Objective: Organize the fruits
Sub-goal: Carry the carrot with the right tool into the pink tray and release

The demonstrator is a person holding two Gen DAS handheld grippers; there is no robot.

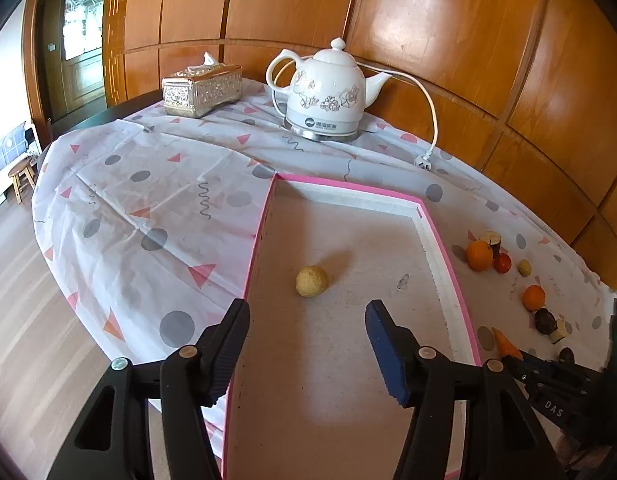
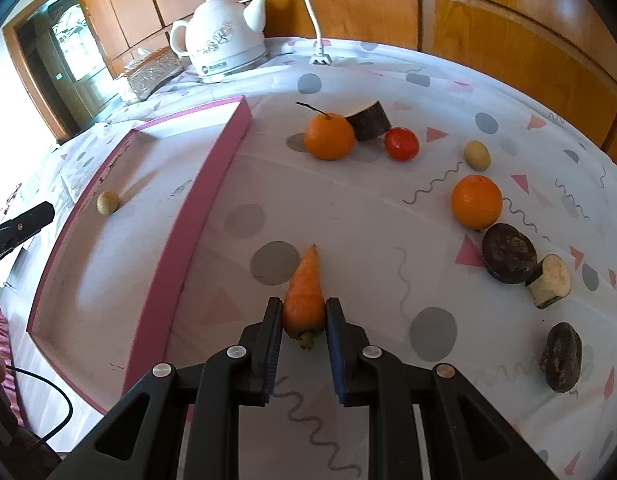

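A shallow pink-rimmed tray (image 1: 444, 248) is laid on the patterned tablecloth (image 1: 148, 200), and all places below are given relative to it. Only one thing is contained in it: a small round yellowish fruit (image 1: 311, 281), which is seen resting on the tray floor, apart from every wall.

The left gripper (image 1: 306, 344) is held above the near part of the tray with its jaws parted. Nothing is gripped or touched by it, and the yellowish fruit lies beyond its fingertips, clear of them.

The right gripper (image 2: 304, 322) is positioned outside the tray, just beside its right-hand wall. Its jaws are closed on the thick end of a carrot (image 2: 304, 292), whose tip is pointed away from the gripper; the pads are pressed against both of its sides.

Farther from the tray on that same side, the other produce is spread on the cloth: an orange with a stem (image 2: 329, 136), a cut dark-skinned chunk (image 2: 368, 120) touching it, a tomato (image 2: 401, 143), a small potato (image 2: 476, 155), a second orange (image 2: 476, 201), and three more dark pieces (image 2: 508, 253) nearer the camera.

Beyond the tray's far end, a white kettle (image 1: 328, 92) and a tissue box (image 1: 201, 90) are set.
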